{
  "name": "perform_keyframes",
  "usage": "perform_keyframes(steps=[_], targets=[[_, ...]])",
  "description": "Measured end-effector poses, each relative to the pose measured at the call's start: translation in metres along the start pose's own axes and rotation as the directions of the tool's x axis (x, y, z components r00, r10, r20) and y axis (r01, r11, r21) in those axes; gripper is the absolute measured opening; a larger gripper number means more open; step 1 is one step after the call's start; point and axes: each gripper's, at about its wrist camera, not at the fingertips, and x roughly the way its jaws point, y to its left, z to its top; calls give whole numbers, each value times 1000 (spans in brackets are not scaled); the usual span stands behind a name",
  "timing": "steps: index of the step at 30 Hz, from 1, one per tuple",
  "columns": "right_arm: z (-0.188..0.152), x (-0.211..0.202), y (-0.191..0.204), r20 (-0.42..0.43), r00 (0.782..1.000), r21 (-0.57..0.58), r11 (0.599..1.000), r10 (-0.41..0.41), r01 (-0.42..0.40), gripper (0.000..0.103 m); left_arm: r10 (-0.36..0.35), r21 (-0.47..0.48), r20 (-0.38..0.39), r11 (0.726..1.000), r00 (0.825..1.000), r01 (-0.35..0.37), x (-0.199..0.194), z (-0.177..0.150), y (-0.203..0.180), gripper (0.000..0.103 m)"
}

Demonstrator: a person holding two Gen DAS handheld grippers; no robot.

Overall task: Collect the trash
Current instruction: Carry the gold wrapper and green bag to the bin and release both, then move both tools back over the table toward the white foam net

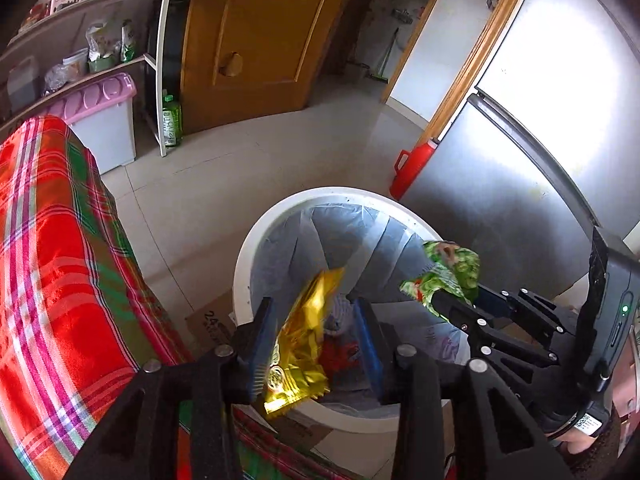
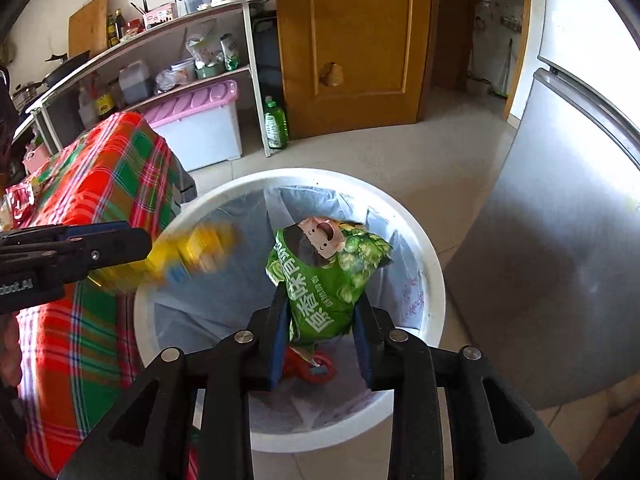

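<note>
A white bin (image 1: 245, 268) (image 2: 434, 276) with a grey liner stands on the floor under both grippers. My left gripper (image 1: 314, 310) (image 2: 138, 242) is open over it. A crumpled gold wrapper (image 1: 304, 340) hangs loose between its jaws, against the left pad and well clear of the right one; the right wrist view shows that wrapper (image 2: 192, 256) as a yellow blur. My right gripper (image 2: 320, 298) (image 1: 438, 304) has a green snack bag (image 2: 324, 280) (image 1: 448, 272) upright between its pads, and the bag fills the gap and touches both. Red trash (image 2: 310, 368) lies at the bin's bottom.
A table with a red plaid cloth (image 1: 60, 260) (image 2: 100, 320) stands close on the bin's left. A steel fridge (image 1: 500, 200) (image 2: 560, 260) is on the right, with a red jug (image 1: 412, 168) beside it. A shelf unit (image 2: 160, 60), a pink-lidded box (image 2: 200, 124) and a wooden door (image 2: 352, 40) are behind.
</note>
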Motion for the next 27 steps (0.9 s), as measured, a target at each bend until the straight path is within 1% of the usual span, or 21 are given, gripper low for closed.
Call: perform_keyframes(steps=[1,4,6,13,18,23,27], targets=[[0,1,1,-4,1000,1,1000,-5,5,39,-3,-5,0,1000,1000,3,1,-1,0,44],[0,2,0,-7,1000,11,1000,-5,5,48,-1,-2,1,1000,1000,1,1,-1,1,44],[0,2,0,-6,1000,13,1000,-5,5,52,-6,-11,3,1000,1000,6,-1,-1,2,44],[-1,-5,4,5,1000,14,1000,-8,7,52,-9,-12,19,1000,1000,9,-11,-3,4,44],[5,-15,15,38,999,12,1000,2,-2,52,4,-27,65,1000,998,-2,-33,-5,13,44],[9,-26,29,76,997,13,1000,23,-24,52,43,-50,107,998,993,-38,-59,-11,29,44],[15,-36,48,105,992,-11,998,62,-62,52,79,-79,150,995,986,-68,-83,-15,44,44]])
